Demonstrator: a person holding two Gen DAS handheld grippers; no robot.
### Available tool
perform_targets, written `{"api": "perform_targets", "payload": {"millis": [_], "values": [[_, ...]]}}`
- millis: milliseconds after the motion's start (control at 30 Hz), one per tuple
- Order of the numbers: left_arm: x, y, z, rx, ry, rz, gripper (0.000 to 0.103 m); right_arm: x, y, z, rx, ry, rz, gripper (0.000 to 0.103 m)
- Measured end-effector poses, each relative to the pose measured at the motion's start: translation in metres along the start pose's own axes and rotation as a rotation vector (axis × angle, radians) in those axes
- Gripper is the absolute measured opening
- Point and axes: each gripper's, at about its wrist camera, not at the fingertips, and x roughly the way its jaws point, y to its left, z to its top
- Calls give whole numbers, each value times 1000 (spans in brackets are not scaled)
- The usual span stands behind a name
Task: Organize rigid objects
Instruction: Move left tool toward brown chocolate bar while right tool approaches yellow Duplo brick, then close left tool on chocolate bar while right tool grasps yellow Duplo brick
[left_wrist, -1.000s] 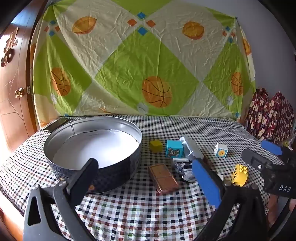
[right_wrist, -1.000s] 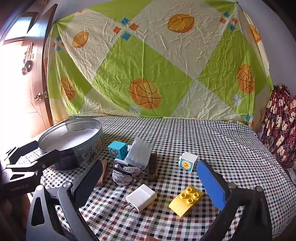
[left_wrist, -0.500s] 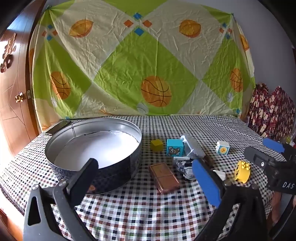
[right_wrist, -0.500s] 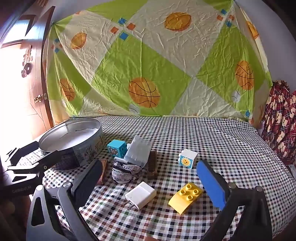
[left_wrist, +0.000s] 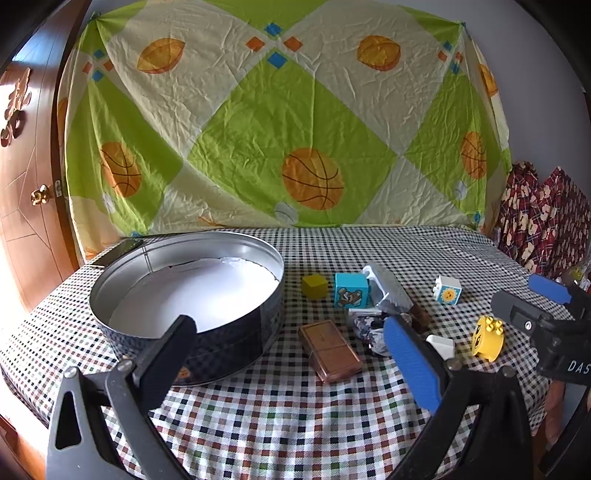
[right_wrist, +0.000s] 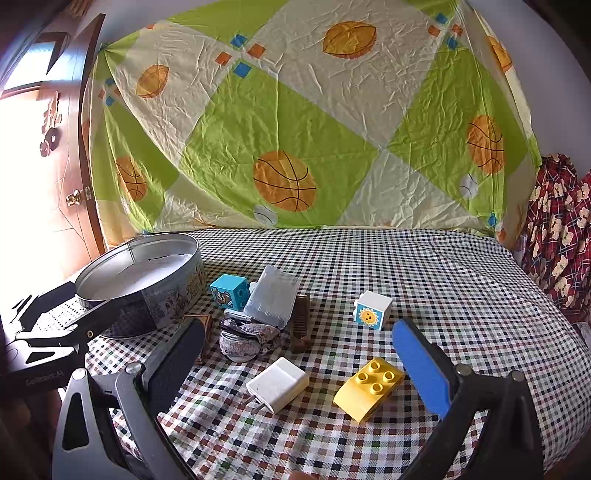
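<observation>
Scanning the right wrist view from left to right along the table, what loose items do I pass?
Round metal tin → blue cube block → white charger plug → white cube block with a sun face. The pile beside the blue cube overlaps too much to order.

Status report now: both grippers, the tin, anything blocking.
Left gripper open, empty. Right gripper open, empty, above white charger and yellow brick. Round tin holds only white paper. Path clear.
</observation>
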Motion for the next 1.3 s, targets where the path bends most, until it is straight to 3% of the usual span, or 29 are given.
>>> {"api": "perform_targets", "payload": {"millis": [867,1133,1300], "values": [[12,-6,-10,21,26,11,103,5,-14,-10,29,11,-21,102],[32,-9,-19,28,88,19,103,14,-27,-20,49,34,-47,102],[45,-14,-23,26,131,-22,103,26,-39,-27,76,55,-76,102]]}}
